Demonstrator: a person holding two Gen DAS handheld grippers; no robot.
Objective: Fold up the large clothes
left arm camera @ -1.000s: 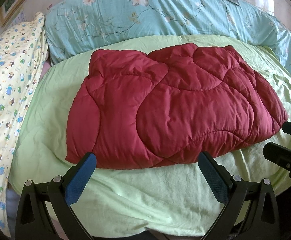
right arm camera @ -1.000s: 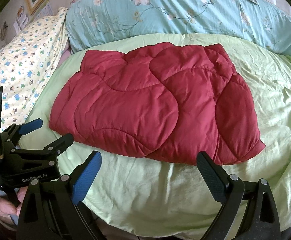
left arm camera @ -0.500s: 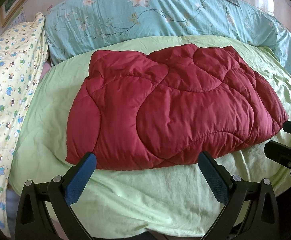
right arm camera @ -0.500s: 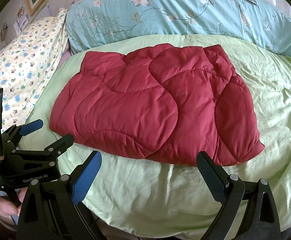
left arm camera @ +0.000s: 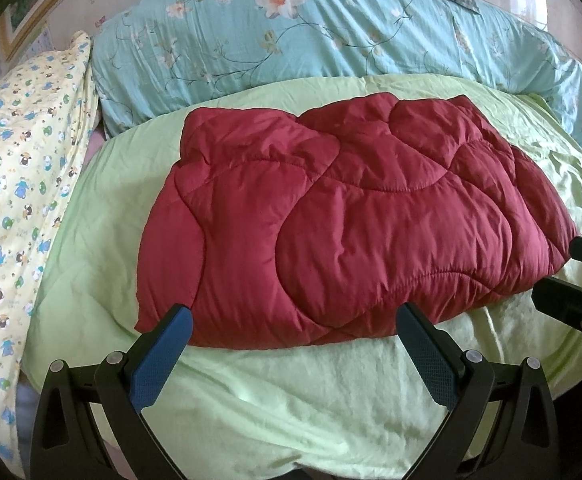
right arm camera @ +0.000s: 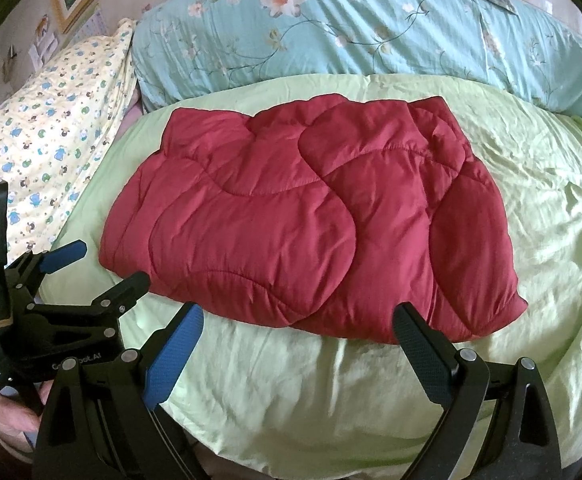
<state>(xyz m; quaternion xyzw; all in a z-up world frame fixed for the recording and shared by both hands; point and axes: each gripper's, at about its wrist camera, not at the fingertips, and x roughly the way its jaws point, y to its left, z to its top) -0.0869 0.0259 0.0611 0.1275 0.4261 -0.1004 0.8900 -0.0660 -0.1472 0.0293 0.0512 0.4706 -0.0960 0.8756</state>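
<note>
A folded red quilted garment [left arm camera: 355,224] lies on the green sheet [left arm camera: 291,396] as the left gripper [left arm camera: 291,320] and right gripper [right arm camera: 297,320] hover wide open, empty, at its near edge, where any further fold likely wants both corners pinched evenly.

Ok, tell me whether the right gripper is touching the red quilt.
Apart. In the left wrist view the right gripper hangs open off the red quilt's near right corner, and a strip of green sheet shows between them.
</note>
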